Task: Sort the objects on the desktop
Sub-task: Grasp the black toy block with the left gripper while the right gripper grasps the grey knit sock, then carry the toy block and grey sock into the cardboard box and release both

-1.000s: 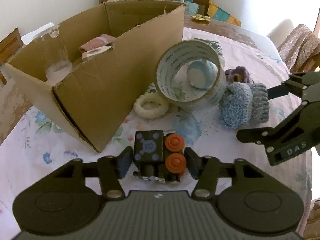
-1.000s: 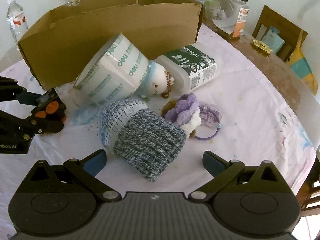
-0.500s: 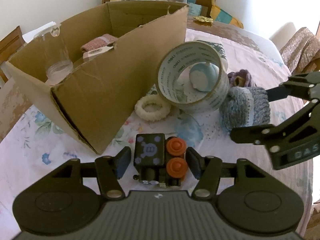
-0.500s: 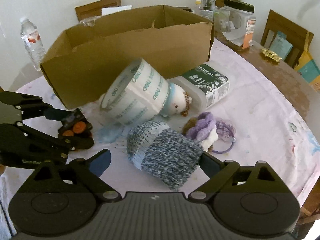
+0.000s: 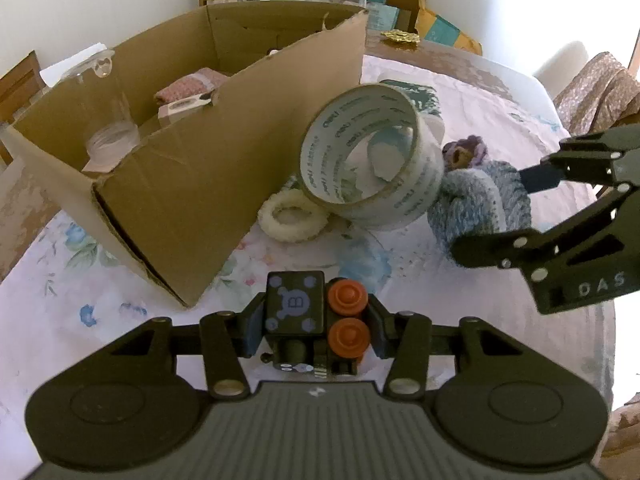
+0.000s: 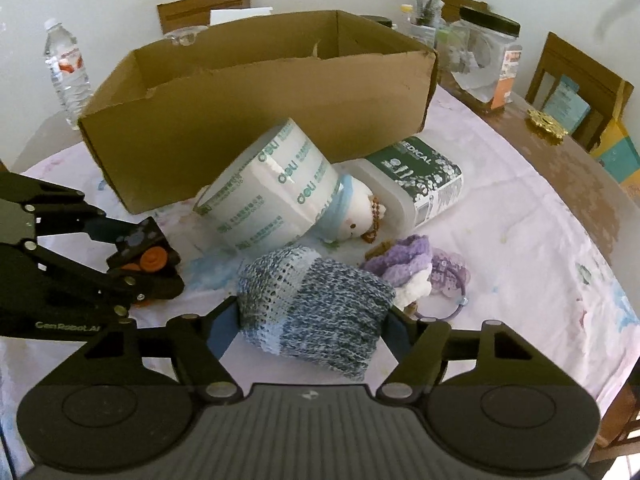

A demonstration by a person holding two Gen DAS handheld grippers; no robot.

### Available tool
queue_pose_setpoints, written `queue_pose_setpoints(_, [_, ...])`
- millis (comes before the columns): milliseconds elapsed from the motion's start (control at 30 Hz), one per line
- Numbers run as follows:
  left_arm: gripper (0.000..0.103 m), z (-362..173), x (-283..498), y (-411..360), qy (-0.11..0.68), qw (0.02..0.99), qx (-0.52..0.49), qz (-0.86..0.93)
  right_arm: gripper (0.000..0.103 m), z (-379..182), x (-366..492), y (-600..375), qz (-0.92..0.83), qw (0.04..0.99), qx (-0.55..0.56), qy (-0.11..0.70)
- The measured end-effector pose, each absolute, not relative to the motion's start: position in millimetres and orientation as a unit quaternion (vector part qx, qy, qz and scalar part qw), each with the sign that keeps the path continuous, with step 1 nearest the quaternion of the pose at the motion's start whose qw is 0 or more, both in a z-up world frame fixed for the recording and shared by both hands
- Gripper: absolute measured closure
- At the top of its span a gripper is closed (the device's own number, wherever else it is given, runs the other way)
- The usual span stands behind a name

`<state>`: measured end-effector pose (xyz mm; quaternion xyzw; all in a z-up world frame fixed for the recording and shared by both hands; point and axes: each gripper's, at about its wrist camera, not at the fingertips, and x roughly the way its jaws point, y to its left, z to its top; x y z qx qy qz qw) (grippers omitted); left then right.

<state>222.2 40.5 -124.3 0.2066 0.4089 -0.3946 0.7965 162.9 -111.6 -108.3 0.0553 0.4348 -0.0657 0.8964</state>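
The left gripper [image 5: 316, 322] is closing on a black toy block with orange knobs [image 5: 314, 312], pads pressing its sides, near the cardboard box [image 5: 224, 168]. To its right, the right gripper [image 6: 310, 322] is closing around the blue knitted roll [image 6: 316, 306], pads touching it, just in front of the tape roll [image 6: 268, 196].

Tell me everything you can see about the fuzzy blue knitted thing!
The knitted thing looks like soft, chunky wool, blue-grey flecked with white, paler and more open-knit at its left end. It lies on its side on the flowery tablecloth, bunched into a fat roll. The right tongs are closing around it, one blue pad against each side. The tape roll sits just behind it, a purple knitted piece beside it.
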Motion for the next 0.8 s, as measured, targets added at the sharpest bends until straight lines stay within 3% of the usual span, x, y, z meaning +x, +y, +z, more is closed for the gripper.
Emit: queue_pose_setpoints(800, [0.054, -32, 199, 35, 0.390, 0.816, 0.200, -0.377, 0.026, -23, 149, -143, 0.022, 0.907, 0.017, 0.419])
